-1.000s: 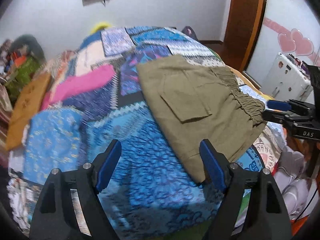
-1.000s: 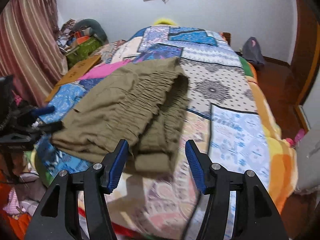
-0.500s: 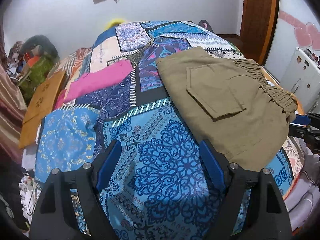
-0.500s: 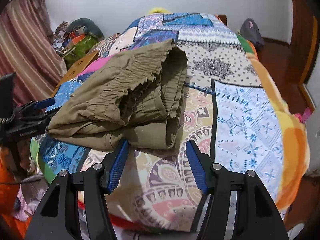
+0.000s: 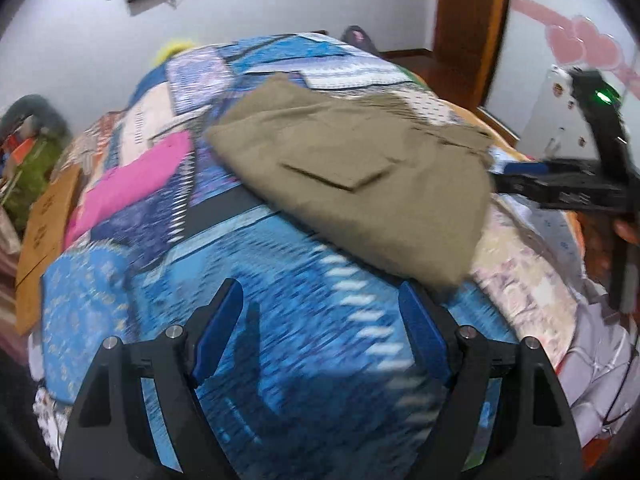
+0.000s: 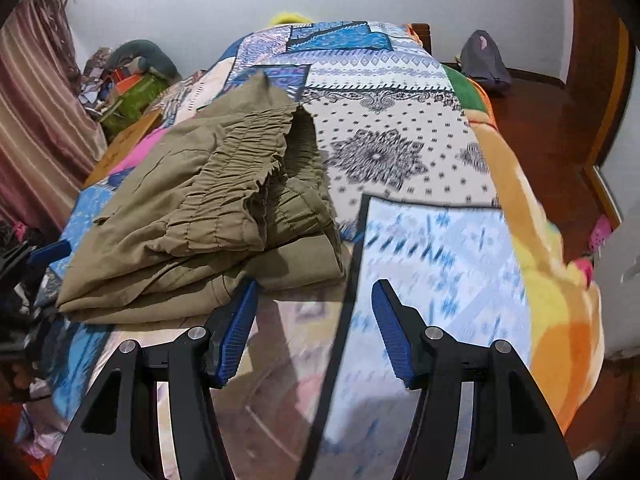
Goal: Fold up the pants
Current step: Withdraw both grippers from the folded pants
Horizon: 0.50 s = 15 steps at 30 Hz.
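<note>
While pants [image 5: 360, 184] show pocket, waistband [image 6: 240, 168] faces right.

Bed [image 6: 420, 152] under a patchwork cover, with folded pants on it

The patchwork cover [image 5: 280, 360] spreads over the whole bed in blue, white, pink and orange printed panels. The olive pants [image 6: 208, 216] lie folded in a thick stack toward the near left part of the bed in the right wrist view, gathered elastic waistband on top, a flap pocket [image 5: 340, 168] showing in the left wrist view. Along the bed's far-left edge lies a flat brown cardboard piece [image 5: 48, 232], touching the cover's pink panel.
</note>
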### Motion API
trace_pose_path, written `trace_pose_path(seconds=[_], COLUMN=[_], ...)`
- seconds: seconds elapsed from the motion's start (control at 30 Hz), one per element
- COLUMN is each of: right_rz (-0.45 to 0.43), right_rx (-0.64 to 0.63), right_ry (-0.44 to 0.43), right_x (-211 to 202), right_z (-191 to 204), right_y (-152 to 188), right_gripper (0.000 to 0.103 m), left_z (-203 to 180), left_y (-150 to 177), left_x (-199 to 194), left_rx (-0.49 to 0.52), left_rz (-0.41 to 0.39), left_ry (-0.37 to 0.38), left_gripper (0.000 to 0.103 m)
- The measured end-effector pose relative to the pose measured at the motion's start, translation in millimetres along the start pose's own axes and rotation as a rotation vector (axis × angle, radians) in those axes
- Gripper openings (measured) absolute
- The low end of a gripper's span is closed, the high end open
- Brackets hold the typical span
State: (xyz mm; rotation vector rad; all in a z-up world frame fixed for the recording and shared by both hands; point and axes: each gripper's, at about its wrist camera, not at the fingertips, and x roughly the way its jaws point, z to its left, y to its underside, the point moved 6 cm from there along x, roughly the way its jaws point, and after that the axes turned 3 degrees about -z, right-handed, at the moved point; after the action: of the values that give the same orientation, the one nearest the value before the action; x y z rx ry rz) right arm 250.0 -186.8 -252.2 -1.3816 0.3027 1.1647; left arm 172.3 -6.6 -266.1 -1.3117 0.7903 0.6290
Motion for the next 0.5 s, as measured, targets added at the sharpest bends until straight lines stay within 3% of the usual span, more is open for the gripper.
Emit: trace_pose_path(seconds=[0.13, 0.33, 0.5], right_rz=[0.001, -0.03, -0.038], right_rx=[0.0, 0.04, 0.055], right_ry=[0.02, 0.017, 0.0], right_x=[16.7, 20.2, 4.0], right_z=[-12.6, -23.3, -16.5], right_y=[-20.0, -33.3, -28.7], right_gripper=[0.056, 0.056, 0.056], left_z=[-15.5, -3.6, 28.3], left_y=[-17.0, -29.1, -30.4], left_x=[14.9, 29.3, 17.3], left_rx=[0.029, -0.073, -0.141], left_rz=[-0.003, 0.028, -0.007], left_ry=[0.0, 0.061, 0.008], left_gripper=[0.081, 0.081, 0.081])
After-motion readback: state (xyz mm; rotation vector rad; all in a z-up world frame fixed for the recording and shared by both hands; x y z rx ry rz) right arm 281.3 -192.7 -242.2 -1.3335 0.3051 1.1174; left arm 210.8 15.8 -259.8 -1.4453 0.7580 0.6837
